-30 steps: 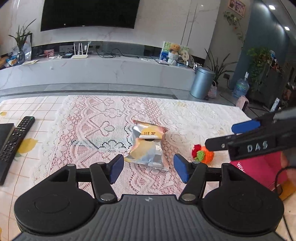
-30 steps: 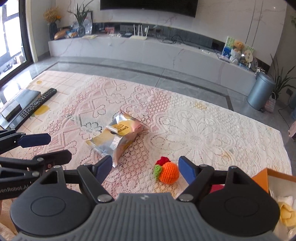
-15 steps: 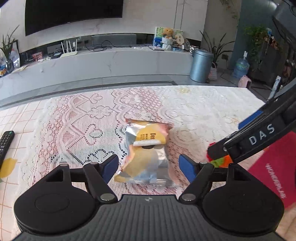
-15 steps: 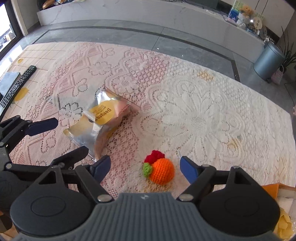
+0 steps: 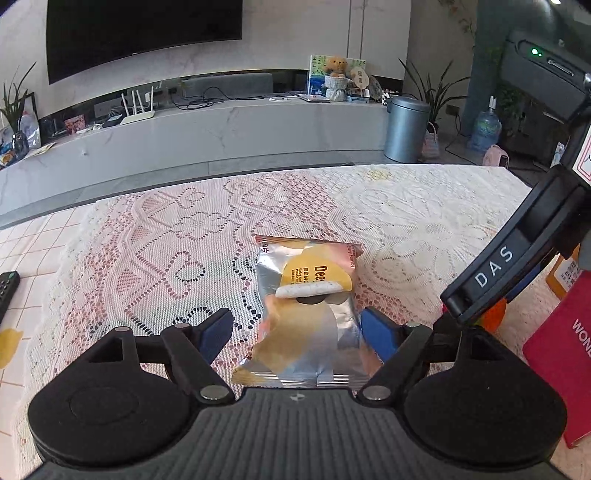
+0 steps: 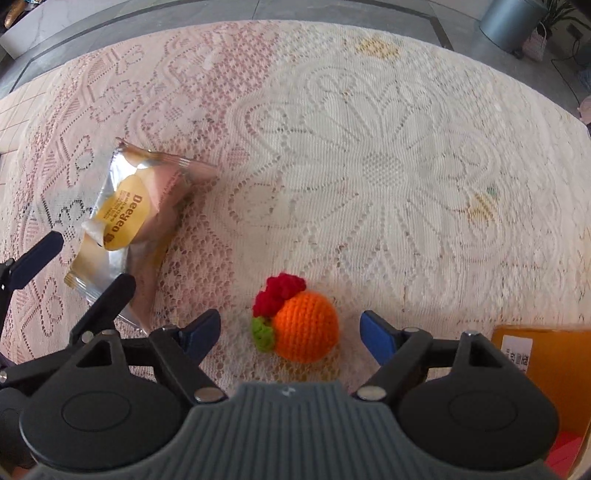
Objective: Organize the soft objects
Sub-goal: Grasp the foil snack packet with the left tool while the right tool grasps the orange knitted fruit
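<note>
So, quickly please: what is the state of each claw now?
Left claw: open, has just been opening, snack packet between, not gripped.
Right claw: open around crochet orange, not gripping.

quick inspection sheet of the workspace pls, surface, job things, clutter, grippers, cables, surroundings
surface: lace tablecloth, lying flat over the table.
job's things: foil snack packet lying flat; crochet orange beside it, apart; orange box at the cloth's edge.
clutter: remote control off the lace; red booklet near the box.
grippers: left gripper open, its jaws have just been opening, astride the packet's near end; right gripper open, astride the crochet orange, pads clear.
cables: only on the far TV shelf.
surroundings: wall TV, bin, houseplants.
</note>
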Tool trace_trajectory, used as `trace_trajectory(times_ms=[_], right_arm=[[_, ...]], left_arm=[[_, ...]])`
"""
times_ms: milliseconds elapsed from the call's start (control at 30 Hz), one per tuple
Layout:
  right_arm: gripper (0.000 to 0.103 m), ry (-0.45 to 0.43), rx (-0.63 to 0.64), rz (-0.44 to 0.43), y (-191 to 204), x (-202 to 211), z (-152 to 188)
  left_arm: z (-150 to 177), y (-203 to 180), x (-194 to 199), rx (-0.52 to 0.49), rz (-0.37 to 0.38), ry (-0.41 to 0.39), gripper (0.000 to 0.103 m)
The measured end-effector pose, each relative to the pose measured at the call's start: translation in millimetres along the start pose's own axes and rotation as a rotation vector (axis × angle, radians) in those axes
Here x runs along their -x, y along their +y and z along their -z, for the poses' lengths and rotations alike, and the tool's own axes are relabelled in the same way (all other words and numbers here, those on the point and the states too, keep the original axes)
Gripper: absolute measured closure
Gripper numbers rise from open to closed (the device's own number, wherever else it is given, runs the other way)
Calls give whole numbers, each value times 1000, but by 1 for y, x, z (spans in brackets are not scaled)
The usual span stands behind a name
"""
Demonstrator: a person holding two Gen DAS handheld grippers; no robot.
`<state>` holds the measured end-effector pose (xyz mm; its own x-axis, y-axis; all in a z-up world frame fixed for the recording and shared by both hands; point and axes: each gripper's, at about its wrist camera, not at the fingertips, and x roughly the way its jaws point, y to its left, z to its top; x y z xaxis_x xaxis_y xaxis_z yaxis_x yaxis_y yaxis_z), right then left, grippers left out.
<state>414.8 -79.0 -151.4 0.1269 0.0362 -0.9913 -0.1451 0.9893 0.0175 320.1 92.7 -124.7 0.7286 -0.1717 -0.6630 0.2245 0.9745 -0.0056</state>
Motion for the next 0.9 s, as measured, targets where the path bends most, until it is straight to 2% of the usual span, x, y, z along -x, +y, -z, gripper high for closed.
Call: trace_trajectory(times_ms=[33, 100, 133, 200, 367, 467, 600, 633, 900], right_arm=[[28, 14, -7, -7, -1, -3, 0], [45, 46, -36, -31, -5, -9, 0], [45, 51, -53, -33, -6, -10, 1], [54, 31, -53, -30, -7, -9, 0], [55, 22, -43, -48, -9, -9, 1], [56, 17, -40, -54, -10, -5, 3], [56, 12, -20, -52, -9, -2, 7], [56, 11, -18, -55, -8, 0, 9], [56, -28, 9, -59, -1, 12, 10]], left_arm=[[0, -1, -1, -8, -5, 2, 9], [1, -2, -5, -10, 1, 13, 8], [1, -2, -7, -8, 12, 22, 8], [3, -4, -11, -10, 30, 36, 8], [3, -7, -18, -13, 19, 45, 9], [3, -6, -22, 4, 16, 65, 13], [4, -5, -21, 10, 12, 67, 23], [5, -6, -20, 13, 5, 68, 29], [5, -6, -9, 53, 10, 52, 45]])
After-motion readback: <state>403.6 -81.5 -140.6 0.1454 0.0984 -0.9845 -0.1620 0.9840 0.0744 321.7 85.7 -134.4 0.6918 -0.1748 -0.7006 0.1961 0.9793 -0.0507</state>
